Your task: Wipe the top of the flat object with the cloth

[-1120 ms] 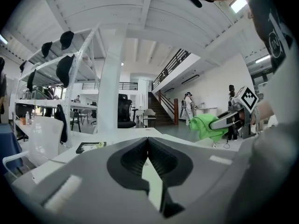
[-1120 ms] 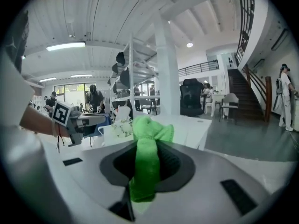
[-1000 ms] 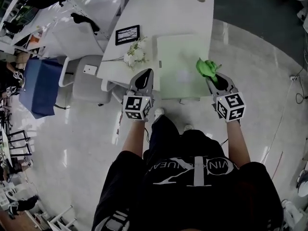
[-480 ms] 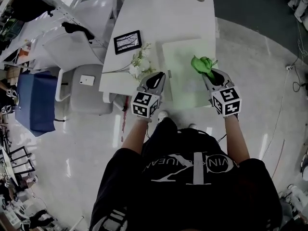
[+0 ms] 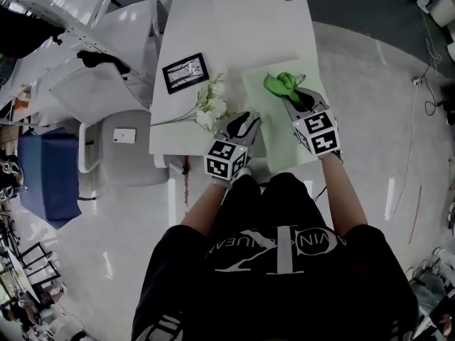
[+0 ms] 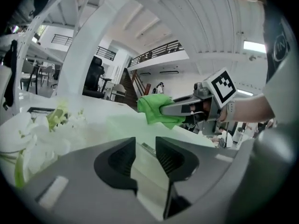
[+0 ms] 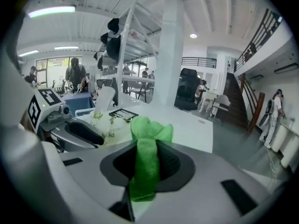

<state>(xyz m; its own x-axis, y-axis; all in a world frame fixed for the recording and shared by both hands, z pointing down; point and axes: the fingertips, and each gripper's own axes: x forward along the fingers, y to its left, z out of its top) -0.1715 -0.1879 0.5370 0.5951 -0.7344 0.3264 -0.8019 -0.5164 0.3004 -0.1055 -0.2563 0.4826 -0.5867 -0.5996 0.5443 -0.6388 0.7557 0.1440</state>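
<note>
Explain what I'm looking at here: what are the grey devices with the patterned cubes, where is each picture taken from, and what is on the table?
There is no robot here. A person stands at a white table with a hand-held gripper in each hand: a two-jaw clamp carrying a marker cube. The head view comes from a camera on the person's head, looking steeply down. The left and right gripper views come from cameras riding on those clamps, looking along the jaws. On the table lie a pale green flat board, white flowers and a dark framed picture. The right hand-held gripper is shut on a green cloth, held over the board. The left hand-held gripper has just been opening its jaws. They stand apart at the board's near left edge and clamp nothing.
</note>
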